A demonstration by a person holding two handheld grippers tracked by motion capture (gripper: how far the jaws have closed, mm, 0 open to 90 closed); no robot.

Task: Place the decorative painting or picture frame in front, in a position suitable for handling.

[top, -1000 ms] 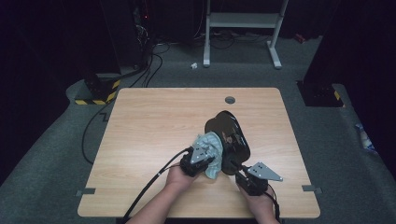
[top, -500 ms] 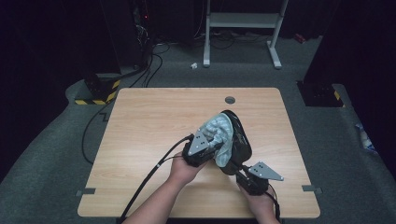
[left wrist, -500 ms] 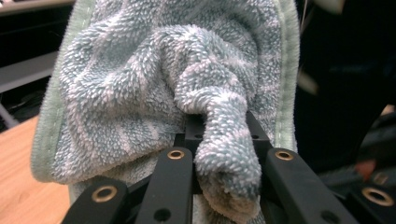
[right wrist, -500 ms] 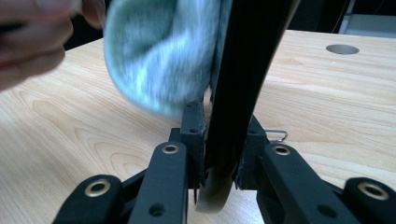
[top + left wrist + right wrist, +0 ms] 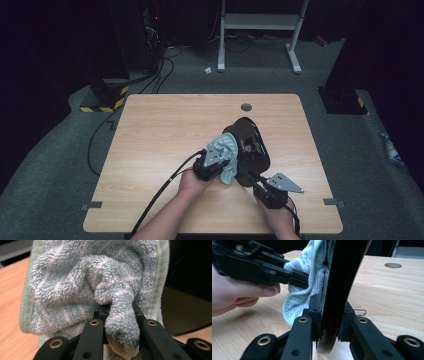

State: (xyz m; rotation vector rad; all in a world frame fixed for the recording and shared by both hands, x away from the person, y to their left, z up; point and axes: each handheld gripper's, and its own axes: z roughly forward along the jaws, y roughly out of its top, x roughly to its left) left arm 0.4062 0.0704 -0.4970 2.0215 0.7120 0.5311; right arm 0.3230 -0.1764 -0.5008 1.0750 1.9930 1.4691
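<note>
Table [image 5: 165,130] lit from above, surroundings dark; close-ups sharp, soft shadows.

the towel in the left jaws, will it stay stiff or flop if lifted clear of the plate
Probably floppy: the towel bunches and folds where the left gripper pinches it. Likely light for its size, being fluffy terry. Unlikely to slip, since the pile looks grippy against the black plate.

Black pan [image 5: 248,150]: glossy, tilted up on edge above the desk [image 5: 165,130], near its right-hand middle. Towel [image 5: 225,150]: pale blue-green terry cloth, bunched and folded, pressed flat against the pan's left face, one fold twisted into a thick rope.
</note>
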